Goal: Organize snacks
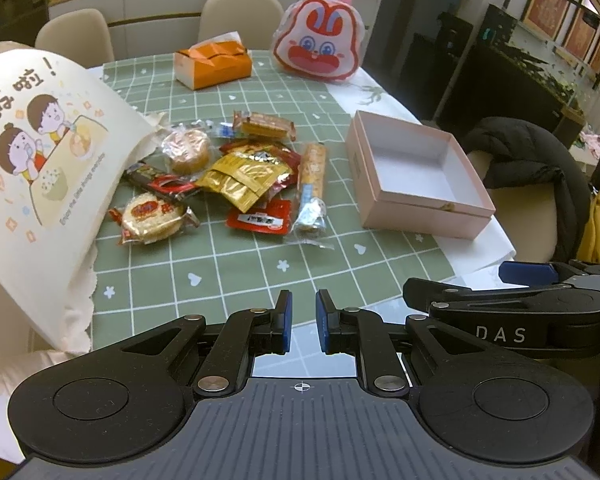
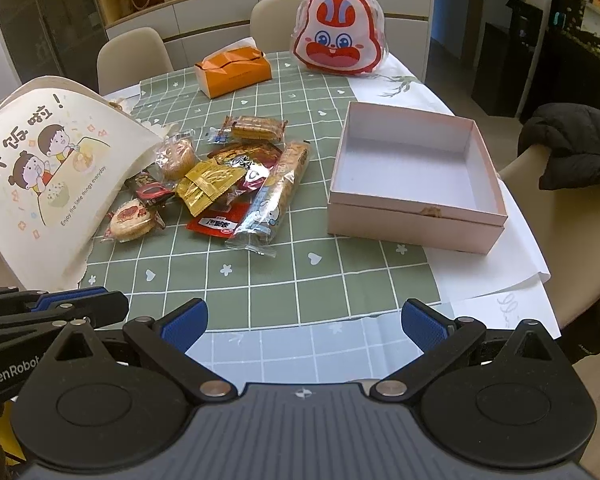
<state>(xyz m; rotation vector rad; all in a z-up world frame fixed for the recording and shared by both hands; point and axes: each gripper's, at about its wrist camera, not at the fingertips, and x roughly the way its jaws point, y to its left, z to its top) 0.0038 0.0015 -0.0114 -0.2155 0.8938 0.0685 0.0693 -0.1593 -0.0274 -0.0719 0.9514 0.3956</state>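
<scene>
Snack pile (image 2: 224, 176) ahead of right hand-held gripper (image 2: 304, 326)

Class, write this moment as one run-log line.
stage: not started | left gripper: shut, empty | right gripper: open, empty | wrapped snack pile: on green checked tablecloth | open pink cardboard box: empty

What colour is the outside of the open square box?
Pale pink outside, white inside; the open box shows best in the right wrist view.
</scene>
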